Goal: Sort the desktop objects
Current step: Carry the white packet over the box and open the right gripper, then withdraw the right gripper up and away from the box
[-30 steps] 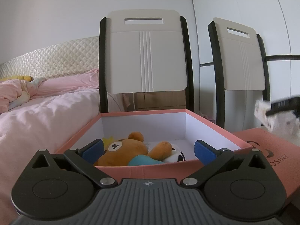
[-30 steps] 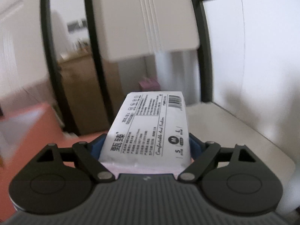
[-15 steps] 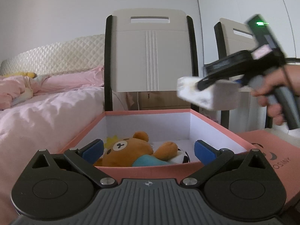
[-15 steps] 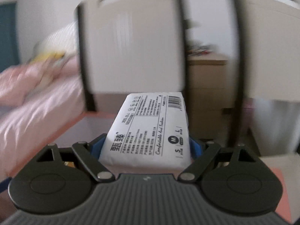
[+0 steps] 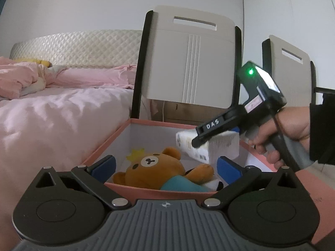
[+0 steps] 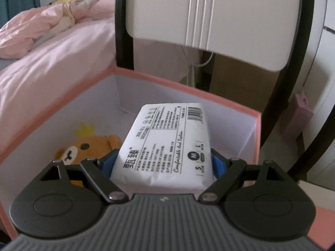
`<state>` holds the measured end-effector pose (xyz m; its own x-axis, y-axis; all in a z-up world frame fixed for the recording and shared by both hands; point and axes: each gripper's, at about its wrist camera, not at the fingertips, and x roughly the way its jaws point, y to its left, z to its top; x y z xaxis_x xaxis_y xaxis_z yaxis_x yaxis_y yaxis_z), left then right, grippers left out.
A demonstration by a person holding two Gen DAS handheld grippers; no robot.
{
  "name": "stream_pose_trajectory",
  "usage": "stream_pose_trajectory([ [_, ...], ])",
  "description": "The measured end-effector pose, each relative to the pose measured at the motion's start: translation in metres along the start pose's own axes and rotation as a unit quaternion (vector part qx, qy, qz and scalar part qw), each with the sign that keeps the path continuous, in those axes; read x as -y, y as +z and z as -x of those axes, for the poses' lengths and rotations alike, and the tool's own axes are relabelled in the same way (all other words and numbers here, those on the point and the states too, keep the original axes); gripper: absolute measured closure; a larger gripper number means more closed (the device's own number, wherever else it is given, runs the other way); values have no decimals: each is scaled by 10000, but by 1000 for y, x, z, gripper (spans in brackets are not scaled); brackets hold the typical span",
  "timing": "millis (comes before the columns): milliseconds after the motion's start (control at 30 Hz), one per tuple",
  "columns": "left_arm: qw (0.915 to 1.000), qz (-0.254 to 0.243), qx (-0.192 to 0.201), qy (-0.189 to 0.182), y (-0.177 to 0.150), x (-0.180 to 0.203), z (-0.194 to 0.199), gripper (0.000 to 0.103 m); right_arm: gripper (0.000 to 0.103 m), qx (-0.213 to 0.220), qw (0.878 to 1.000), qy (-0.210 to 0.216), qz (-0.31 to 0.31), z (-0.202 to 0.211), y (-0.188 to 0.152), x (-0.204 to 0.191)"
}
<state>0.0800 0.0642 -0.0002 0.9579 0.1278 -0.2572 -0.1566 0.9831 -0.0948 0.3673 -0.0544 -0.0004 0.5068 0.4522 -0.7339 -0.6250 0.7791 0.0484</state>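
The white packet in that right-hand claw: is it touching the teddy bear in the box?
Apart. In the left wrist view the white packet hangs above the teddy bear, with white box wall showing between them; the right gripper holds it.

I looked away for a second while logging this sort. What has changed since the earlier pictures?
The right gripper, still shut on the white tissue pack, swung in from the right and now holds it over the open pink box, tilted downward. The left gripper stayed open at the box's near edge. The bear plush has not moved.

Black grippers, blue fingers (image 5: pixel 228 170), dark sleeve (image 5: pixel 322 131)
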Motion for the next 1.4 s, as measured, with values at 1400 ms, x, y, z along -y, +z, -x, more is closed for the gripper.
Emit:
stream_pose_trajectory([
  [1400, 9980, -577, 215, 129, -10, 25, 4, 0, 0, 2501, 9618, -768, -811, 199, -214, 53],
])
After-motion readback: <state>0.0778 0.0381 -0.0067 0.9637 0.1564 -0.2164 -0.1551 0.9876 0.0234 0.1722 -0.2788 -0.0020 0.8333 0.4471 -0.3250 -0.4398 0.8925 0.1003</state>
